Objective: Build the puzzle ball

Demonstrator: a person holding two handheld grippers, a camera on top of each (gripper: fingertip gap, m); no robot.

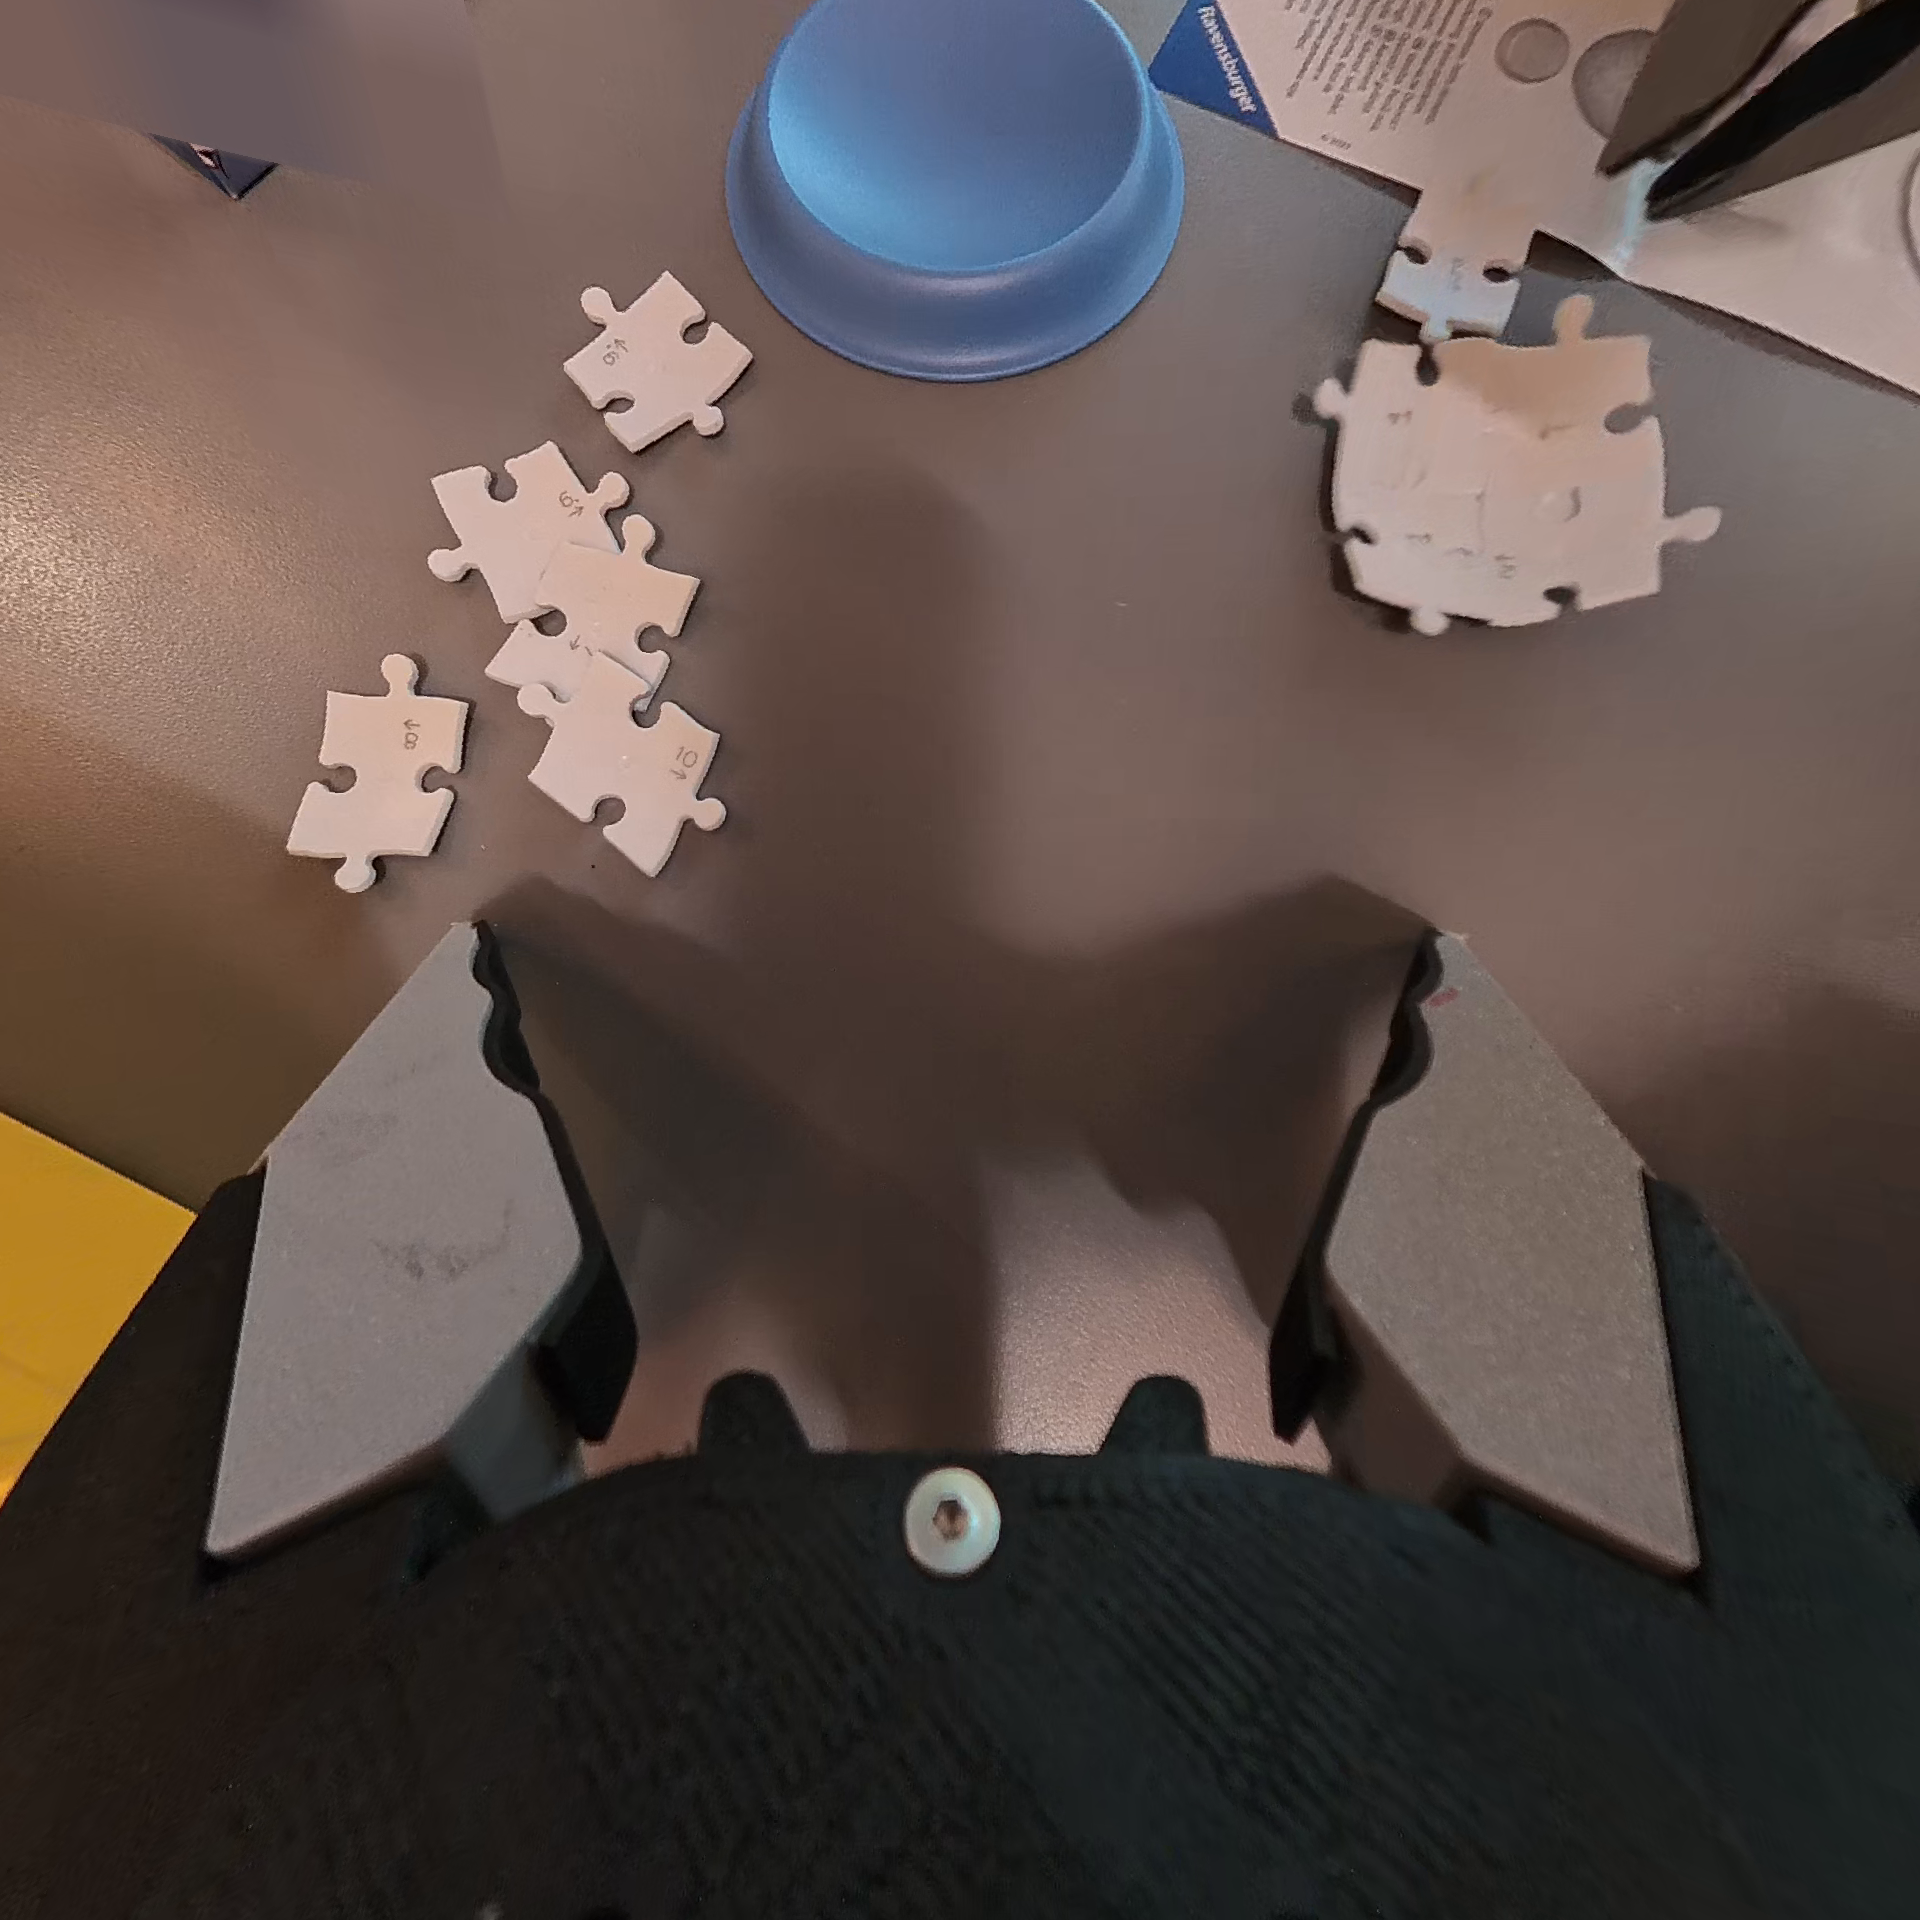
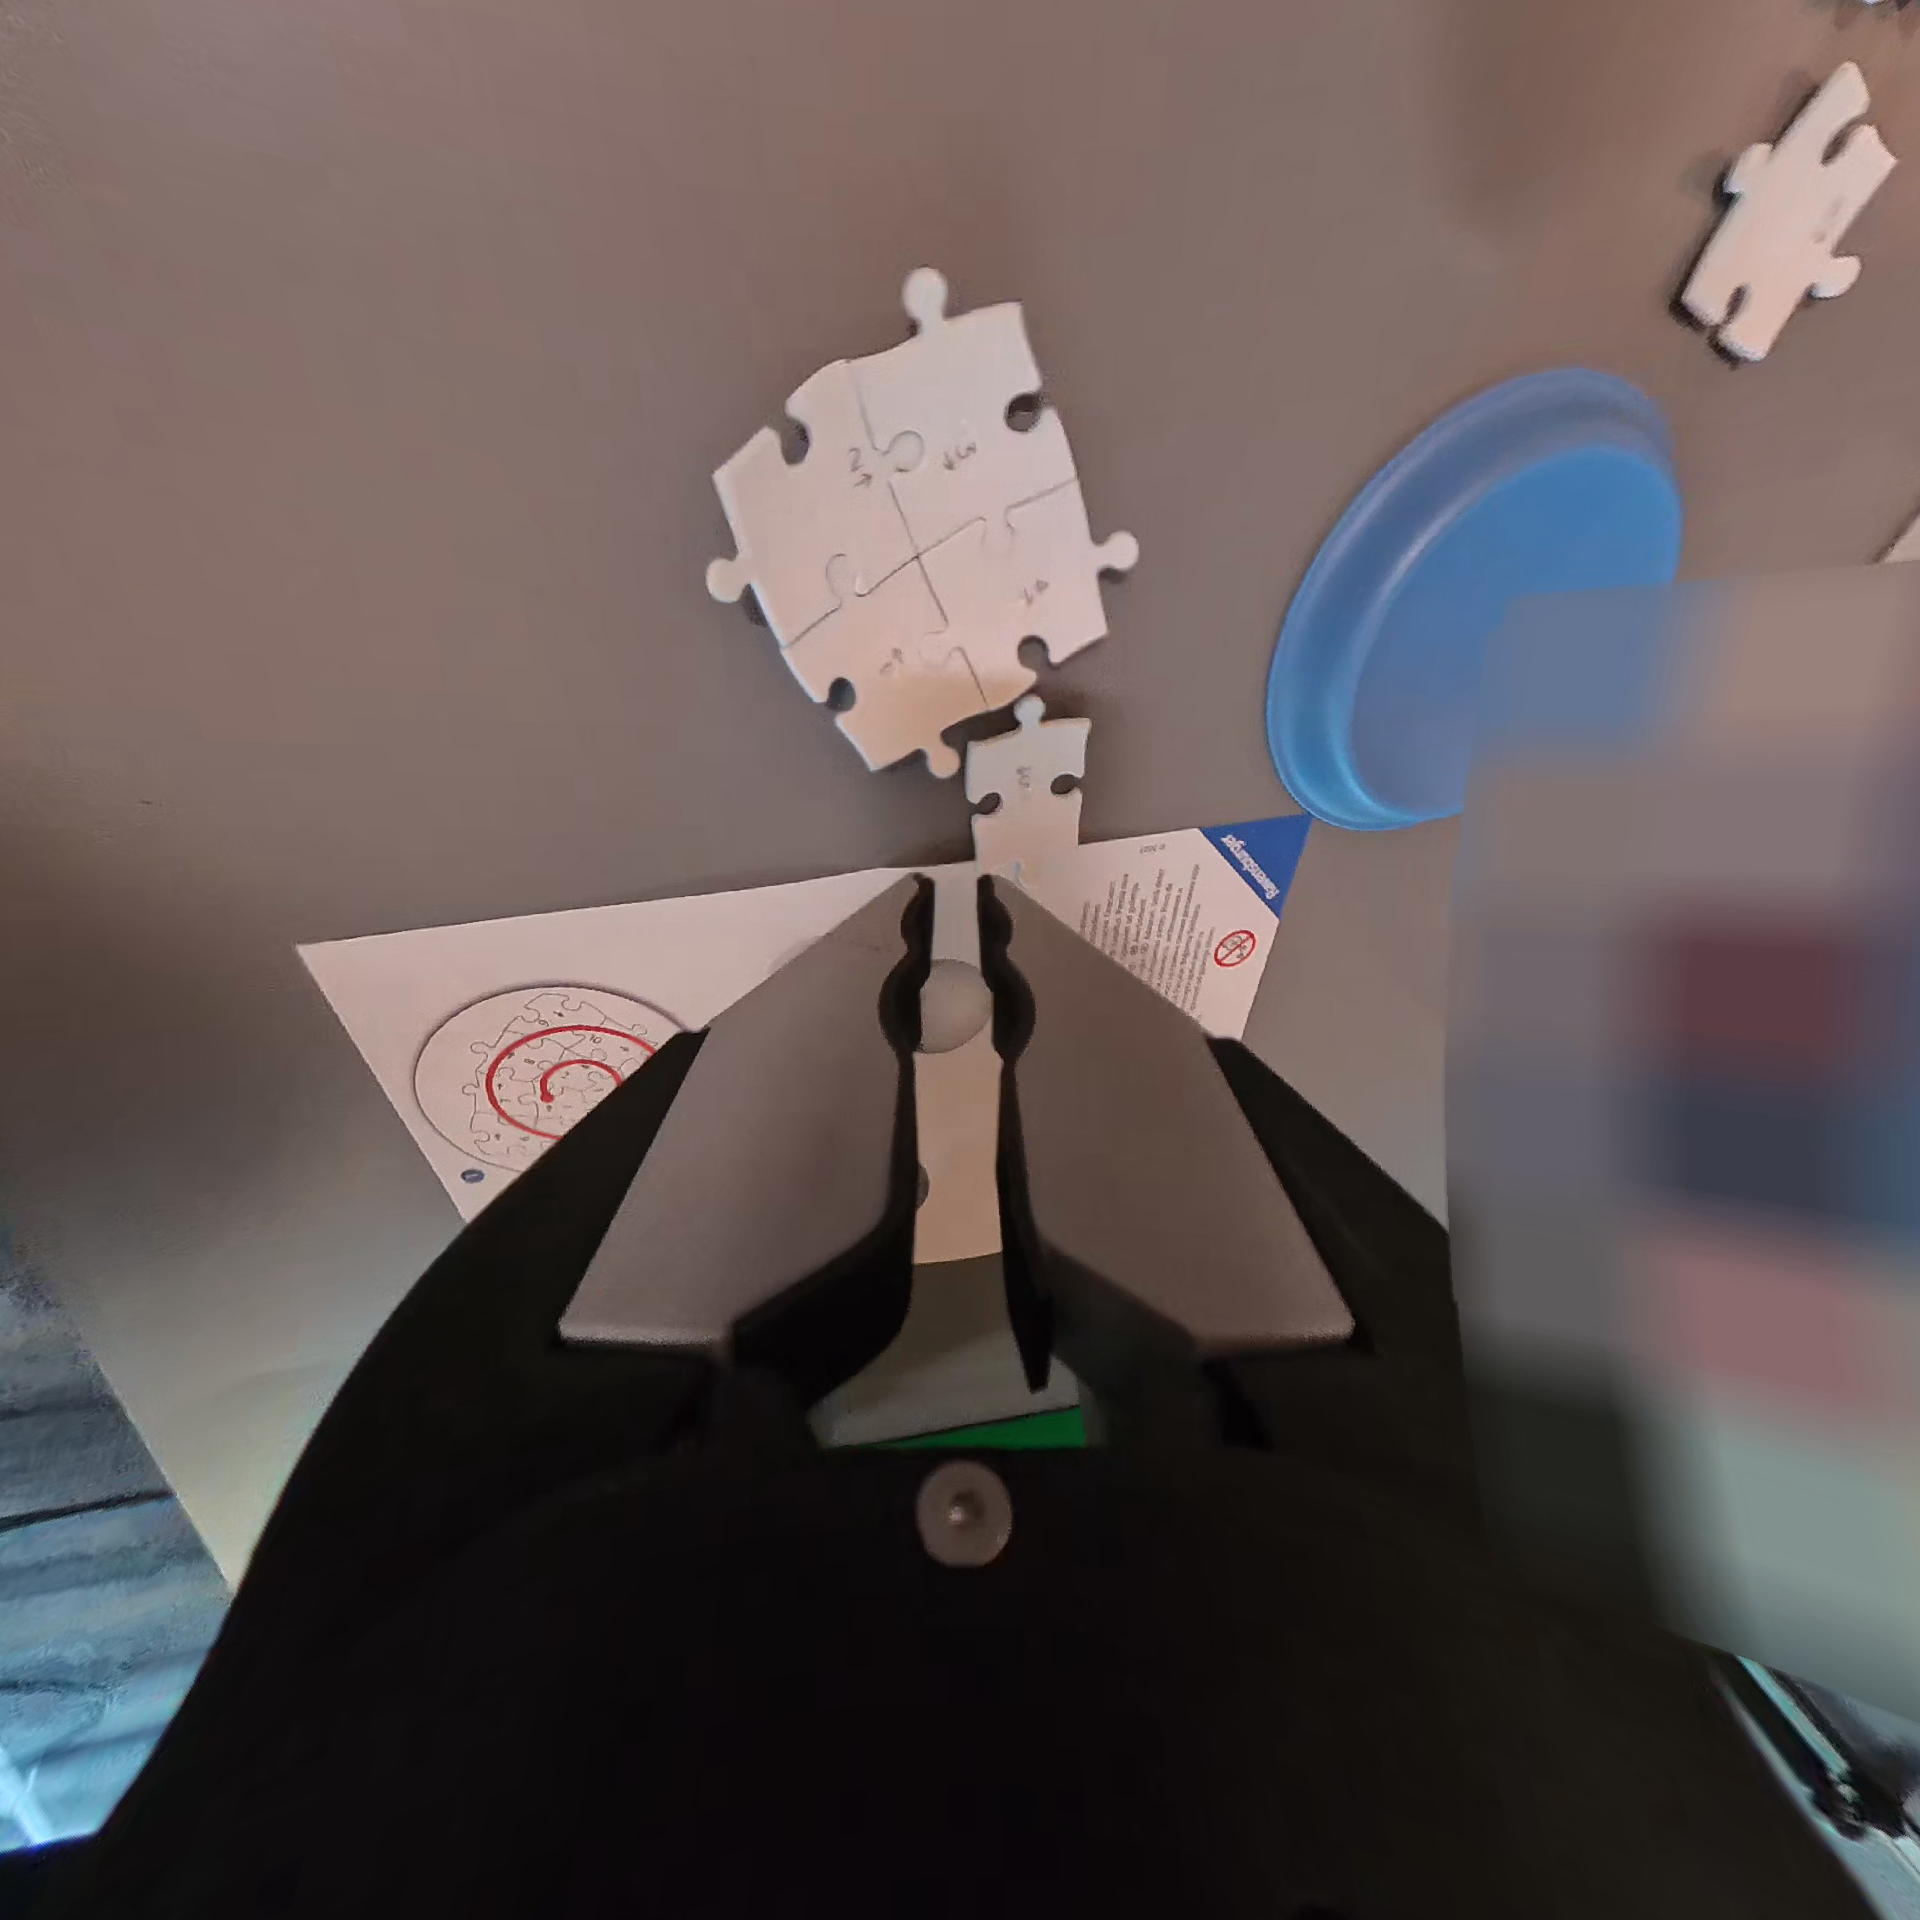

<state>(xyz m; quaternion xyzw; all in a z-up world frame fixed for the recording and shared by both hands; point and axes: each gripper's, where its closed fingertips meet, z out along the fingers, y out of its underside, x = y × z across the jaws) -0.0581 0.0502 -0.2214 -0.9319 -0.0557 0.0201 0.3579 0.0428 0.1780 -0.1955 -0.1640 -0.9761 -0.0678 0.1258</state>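
A joined patch of several white puzzle pieces lies on the grey table; it also shows in the left wrist view. My right gripper is shut on a single white puzzle piece, holding it just at the patch's near edge; this held piece shows in the left wrist view. My left gripper is open and empty above the bare table. Several loose white pieces lie to its front left. A blue dome stand sits beyond.
A printed instruction sheet with a red spiral diagram lies under my right gripper. The blue stand is right of the patch. One loose piece lies far right. A yellow surface shows at the left edge.
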